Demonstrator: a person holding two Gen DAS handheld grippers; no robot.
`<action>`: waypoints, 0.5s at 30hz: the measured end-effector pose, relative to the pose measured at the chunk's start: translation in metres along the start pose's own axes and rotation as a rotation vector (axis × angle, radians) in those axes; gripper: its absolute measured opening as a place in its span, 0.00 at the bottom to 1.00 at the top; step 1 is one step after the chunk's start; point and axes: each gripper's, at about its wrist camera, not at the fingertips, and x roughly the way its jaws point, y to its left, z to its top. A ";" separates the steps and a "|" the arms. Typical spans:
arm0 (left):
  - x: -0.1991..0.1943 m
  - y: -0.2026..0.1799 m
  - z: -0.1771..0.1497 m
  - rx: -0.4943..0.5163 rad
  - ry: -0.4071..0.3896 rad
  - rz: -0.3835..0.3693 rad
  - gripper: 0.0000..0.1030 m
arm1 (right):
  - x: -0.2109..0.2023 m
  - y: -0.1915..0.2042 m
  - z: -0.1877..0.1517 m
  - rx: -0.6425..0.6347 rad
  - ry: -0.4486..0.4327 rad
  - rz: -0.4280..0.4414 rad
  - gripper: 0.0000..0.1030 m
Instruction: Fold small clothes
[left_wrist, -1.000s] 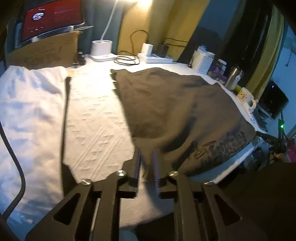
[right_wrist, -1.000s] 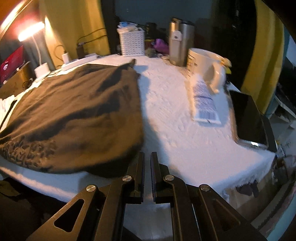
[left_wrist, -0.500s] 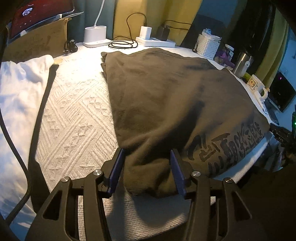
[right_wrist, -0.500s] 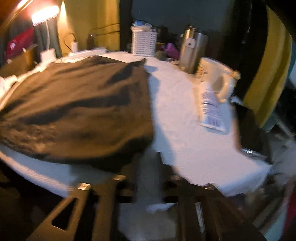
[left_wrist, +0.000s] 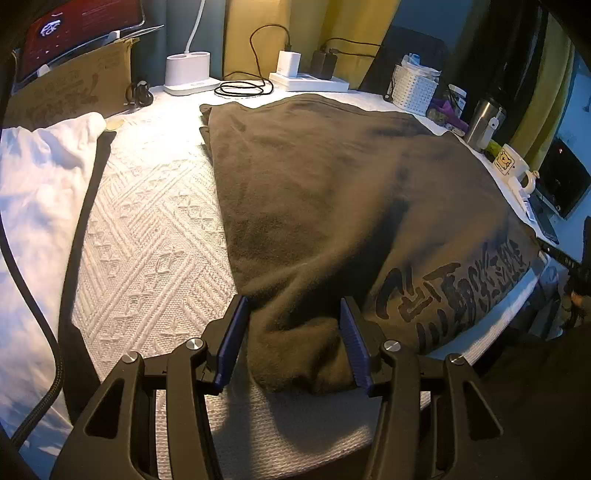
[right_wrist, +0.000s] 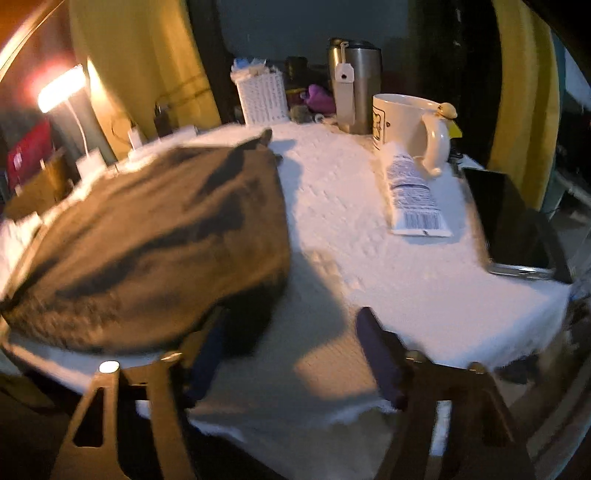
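Left wrist view: dark brown garment (left_wrist: 332, 206) spread flat across the white textured cover (left_wrist: 147, 251), printed lettering toward the near right edge, near left corner bunched up between the blue pads of the left gripper (left_wrist: 291, 339). Jaws apart, straddling that corner — no squeeze on the cloth visible yet.

Right wrist view, blurred: right gripper (right_wrist: 291, 354) at the garment's near right corner, jaws apart and closing, left pad at or under the dark hem, mostly bare cover between the pads; contact not clear.

Judged progress: early. Laid out wide, looks at most folded once — no compact bundle so far. Left to do: pinch both near corners, carry them over, repeat until small.

Off to the far left, a white cloth (left_wrist: 40, 192) — possibly waiting its turn or already done; cannot tell which.
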 end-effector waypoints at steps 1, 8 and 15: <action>0.000 0.000 0.000 0.001 -0.001 0.000 0.49 | 0.003 0.001 0.002 0.006 -0.006 0.005 0.53; 0.000 -0.001 -0.002 0.002 -0.007 0.001 0.49 | 0.014 0.040 0.002 -0.104 -0.007 -0.009 0.10; 0.000 -0.001 -0.003 0.001 -0.017 -0.001 0.49 | 0.000 0.035 -0.008 -0.177 0.045 -0.154 0.05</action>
